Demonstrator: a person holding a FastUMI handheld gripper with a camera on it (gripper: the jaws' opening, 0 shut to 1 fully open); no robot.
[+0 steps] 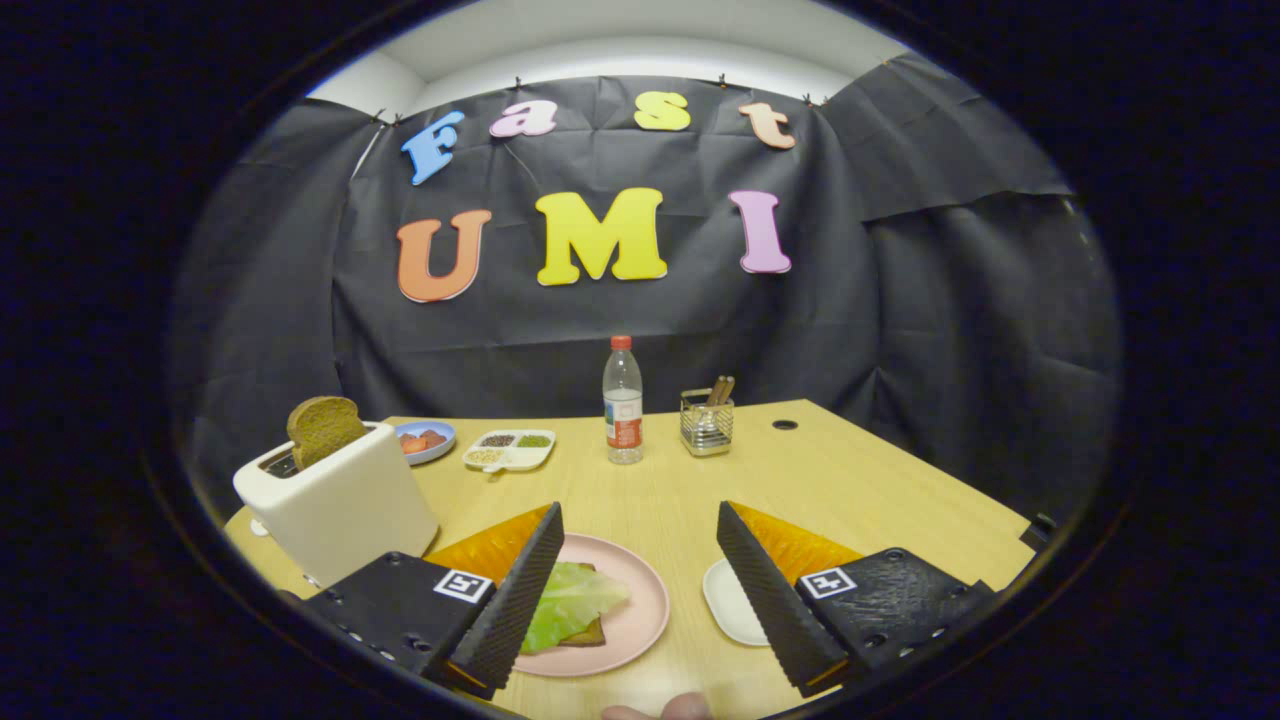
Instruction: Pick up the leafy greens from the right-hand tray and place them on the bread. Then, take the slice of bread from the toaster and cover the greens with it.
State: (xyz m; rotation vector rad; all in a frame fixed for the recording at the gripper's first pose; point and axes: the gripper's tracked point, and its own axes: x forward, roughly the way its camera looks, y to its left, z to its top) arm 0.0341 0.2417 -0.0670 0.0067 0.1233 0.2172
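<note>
A pale green leaf (570, 603) lies on a dark slice of bread (590, 633) on the pink plate (640, 590), just inside my left finger. My gripper (640, 570) hangs above the table, open, with nothing between its fingers. A second brown slice of bread (322, 428) sticks up out of the white toaster (340, 505), beyond and to the left of the left finger. A small white tray (728, 600) sits by the right finger, partly hidden behind it.
Farther back on the wooden table (880, 500) stand a water bottle (623, 402), a wire holder with utensils (706, 420), a white divided dish of seeds (510, 449) and a blue plate of food (425, 440). A fingertip (660, 710) shows at the near table edge.
</note>
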